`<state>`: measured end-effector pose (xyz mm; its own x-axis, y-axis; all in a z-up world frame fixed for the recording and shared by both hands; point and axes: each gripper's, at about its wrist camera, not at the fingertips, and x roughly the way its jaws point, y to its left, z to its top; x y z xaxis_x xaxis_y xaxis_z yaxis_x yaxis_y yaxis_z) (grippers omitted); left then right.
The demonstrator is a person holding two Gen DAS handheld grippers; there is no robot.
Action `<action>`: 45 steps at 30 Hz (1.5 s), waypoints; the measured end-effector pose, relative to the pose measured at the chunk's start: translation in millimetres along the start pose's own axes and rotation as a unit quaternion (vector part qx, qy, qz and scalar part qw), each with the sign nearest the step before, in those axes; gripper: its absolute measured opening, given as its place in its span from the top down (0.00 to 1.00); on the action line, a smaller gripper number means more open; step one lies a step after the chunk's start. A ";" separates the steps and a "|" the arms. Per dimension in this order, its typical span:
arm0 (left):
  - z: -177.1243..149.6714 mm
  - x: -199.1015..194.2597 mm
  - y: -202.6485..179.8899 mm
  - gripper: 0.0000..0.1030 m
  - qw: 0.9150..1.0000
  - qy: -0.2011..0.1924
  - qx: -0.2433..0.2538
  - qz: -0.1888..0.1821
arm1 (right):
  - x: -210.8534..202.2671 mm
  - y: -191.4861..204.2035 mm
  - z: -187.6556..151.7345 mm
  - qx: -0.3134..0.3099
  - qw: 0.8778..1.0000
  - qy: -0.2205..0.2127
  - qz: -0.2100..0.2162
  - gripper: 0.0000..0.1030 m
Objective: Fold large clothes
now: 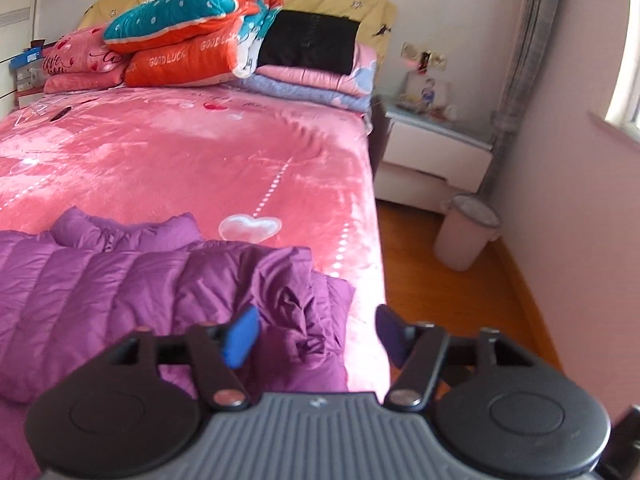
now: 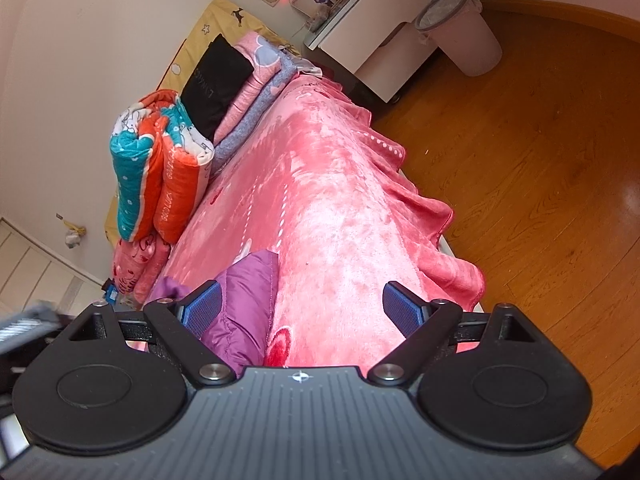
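— Purple down jacket (image 1: 120,280) sits at our near end of the bed (image 1: 200,160), spread over the pink blanket, collar pointing up toward the pillows. Where do our fingers stand against it?

— Nearest first: our left gripper (image 1: 316,336) hangs spread apart, gripping nothing, right above the jacket's crumpled right-hand edge (image 1: 304,300). The bunched fabric lies straight ahead between the two pads and a little below them; we cannot tell whether it touches them.

— And our right gripper (image 2: 302,310)?

— Also wide open and empty. From its view we only catch one purple fold (image 2: 248,300) beside its left pad; the rest of what lies ahead of it is bare blanket draping off the bed's side toward the wooden floor (image 2: 540,160).

— So which hand is nearer?

— The left, we judge. The jacket's quilted body runs off to the left of that gripper, with its long axis running toward the headboard, so the rumpled sleeve side is the part within reach.

— Farther out?

— Open pink blanket, then the stacked quilts (image 1: 192,32) and pillows, well apart from the jacket. A bin (image 1: 466,232) and nightstand (image 1: 432,156) stand beyond the bed's edge.
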<state>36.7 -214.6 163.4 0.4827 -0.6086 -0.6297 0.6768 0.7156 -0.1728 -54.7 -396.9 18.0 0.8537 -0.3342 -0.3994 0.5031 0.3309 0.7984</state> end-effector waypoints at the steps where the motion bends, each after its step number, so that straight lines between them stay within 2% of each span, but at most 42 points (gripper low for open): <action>1: -0.1 -8.7 3.4 0.34 1.000 -0.002 0.000 -0.004 | 1.0 1.4 -1.2 -0.005 1.000 -0.001 -0.001 0.00; 4: 2.4 -30.7 26.9 0.28 1.000 -0.018 0.001 0.010 | 4.7 9.2 -4.0 -0.025 1.000 -0.007 0.001 0.00; 7: 7.6 -41.3 69.9 0.27 0.996 -0.044 -0.007 0.073 | 6.2 23.3 -4.8 -0.052 0.998 -0.021 0.026 0.00; 12: 7.9 -42.9 156.1 0.27 0.977 -0.067 -0.028 0.200 | 21.3 58.5 -8.8 -0.123 0.988 -0.015 0.097 0.00; 15: 2.9 -40.0 197.3 0.27 0.967 -0.074 -0.064 0.236 | 30.9 77.9 -19.4 -0.171 0.975 0.004 0.141 0.00; 19: -2.3 -30.6 229.7 0.26 0.958 -0.080 -0.098 0.256 | 45.2 101.8 -42.5 -0.268 0.958 0.003 0.106 0.00; 20: -4.3 -28.1 233.6 0.25 0.957 -0.079 -0.101 0.260 | 50.6 104.2 -46.7 -0.280 0.955 0.008 0.095 0.04; 22: -9.0 -22.8 240.5 0.25 0.956 -0.073 -0.111 0.263 | 61.1 107.0 -53.1 -0.297 0.951 0.027 0.084 0.27; 23: -11.8 -20.6 243.9 0.25 0.955 -0.070 -0.115 0.263 | 64.8 108.3 -55.3 -0.305 0.949 0.032 0.077 0.32; 24: -13.5 -18.7 246.0 0.24 0.955 -0.068 -0.117 0.263 | 67.3 109.2 -56.5 -0.313 0.947 0.033 0.069 0.42; 25: -18.2 -20.5 248.1 0.24 0.955 -0.067 -0.120 0.263 | 69.0 109.3 -56.2 -0.317 0.945 0.035 0.066 0.55; 29: -27.7 -24.2 254.8 0.23 0.954 -0.068 -0.133 0.261 | 69.4 105.6 -51.3 -0.332 0.940 0.049 0.056 0.71; 32: -31.7 -27.1 259.2 0.22 0.953 -0.072 -0.140 0.261 | 56.2 99.4 -40.3 -0.310 0.946 0.061 0.067 0.78; 36: -34.6 -27.9 260.8 0.21 0.952 -0.074 -0.149 0.259 | 40.4 84.6 -35.3 -0.291 0.952 0.072 0.056 0.78; 38: -34.5 -27.6 261.2 0.21 0.951 -0.075 -0.151 0.258 | 41.9 73.3 -37.4 -0.287 0.954 0.075 0.040 0.74; 40: -33.1 -28.3 260.5 0.21 0.952 -0.077 -0.154 0.254 | 42.9 65.2 -38.8 -0.281 0.956 0.072 0.042 0.61; 41: -32.2 -29.0 260.4 0.21 0.952 -0.079 -0.154 0.251 | 41.7 64.5 -37.0 -0.274 0.959 0.063 0.033 0.37; 42: -30.7 -30.1 259.5 0.21 0.953 -0.082 -0.152 0.248 | 38.7 66.9 -36.4 -0.269 0.962 0.046 0.022 0.20; 45: -23.9 -31.2 258.7 0.21 0.956 -0.094 -0.145 0.235 | 23.0 79.6 -31.2 -0.284 0.958 -0.016 0.025 0.20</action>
<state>183.5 -2.3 120.2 0.8059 -0.2274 -0.5466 0.1908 0.9738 -0.1238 9.2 -350.7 58.2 0.8787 -0.3292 -0.3456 0.4614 0.7710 0.4388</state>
